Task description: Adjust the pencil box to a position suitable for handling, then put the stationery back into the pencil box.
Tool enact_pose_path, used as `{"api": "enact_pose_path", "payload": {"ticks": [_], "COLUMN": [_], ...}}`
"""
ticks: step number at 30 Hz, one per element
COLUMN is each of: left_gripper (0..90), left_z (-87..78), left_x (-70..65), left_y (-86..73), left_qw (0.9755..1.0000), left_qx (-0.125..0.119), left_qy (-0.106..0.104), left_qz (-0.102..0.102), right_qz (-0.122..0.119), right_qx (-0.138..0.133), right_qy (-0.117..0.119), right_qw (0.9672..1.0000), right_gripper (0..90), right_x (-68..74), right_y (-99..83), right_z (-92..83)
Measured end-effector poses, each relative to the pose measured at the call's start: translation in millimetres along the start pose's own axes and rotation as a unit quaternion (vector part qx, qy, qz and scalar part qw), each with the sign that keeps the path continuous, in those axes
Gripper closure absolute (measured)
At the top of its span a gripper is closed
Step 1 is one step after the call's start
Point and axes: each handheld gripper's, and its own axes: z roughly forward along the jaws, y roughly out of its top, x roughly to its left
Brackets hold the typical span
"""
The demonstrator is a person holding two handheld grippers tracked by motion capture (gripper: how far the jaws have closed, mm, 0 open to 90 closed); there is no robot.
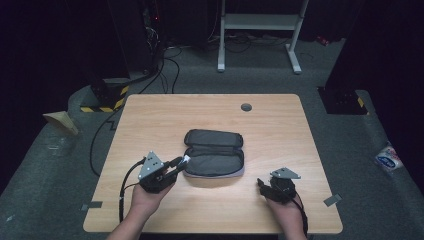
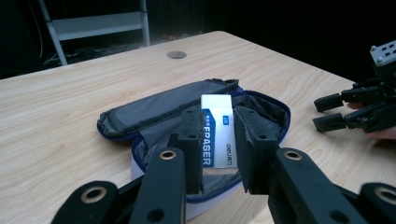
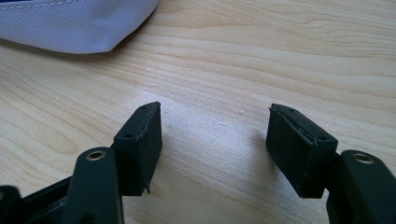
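Observation:
A white eraser point(image 2: 217, 130) in a blue-and-white sleeve is clamped between the jaws of my left gripper point(image 2: 218, 149), held just above the near rim of the pencil case. The grey pencil case point(image 1: 214, 152) lies unzipped and spread flat at the middle of the wooden table point(image 1: 280, 125); its dark lining point(image 2: 163, 112) faces up. In the high view my left gripper point(image 1: 181, 162) points at the case's left end. My right gripper point(image 1: 260, 184) rests low on the table to the right of the case, its jaws apart with bare wood between them point(image 3: 215, 140).
A round cable hole point(image 1: 246, 107) sits near the table's far edge. A corner of the case's pale outer fabric point(image 3: 79, 23) lies ahead and left of the right gripper. A white frame point(image 1: 260, 30) stands on the floor beyond the table.

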Motion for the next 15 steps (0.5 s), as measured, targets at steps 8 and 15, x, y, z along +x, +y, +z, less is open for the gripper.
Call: {"api": "enact_pose_path", "payload": {"ticks": [8, 15], "left_gripper": [73.0, 73.0], "left_z": [7.6, 17.0], "left_x": [5.4, 10.3], "left_y": [7.6, 8.2], "left_qw": [0.9999, 0.9998], "left_qx": [0.006, 0.013], "left_qy": [-0.005, -0.005], "left_qz": [-0.01, -0.015], "right_qz": [0.002, 0.002], "right_qx": [0.0, 0.0], "right_qy": [-0.001, -0.003], "right_qw": [1.0, 1.0], "right_gripper": [36.0, 36.1], "right_x": [0.5, 1.2], "right_y": [-0.4, -0.9], "right_z": [-0.4, -0.8]}}
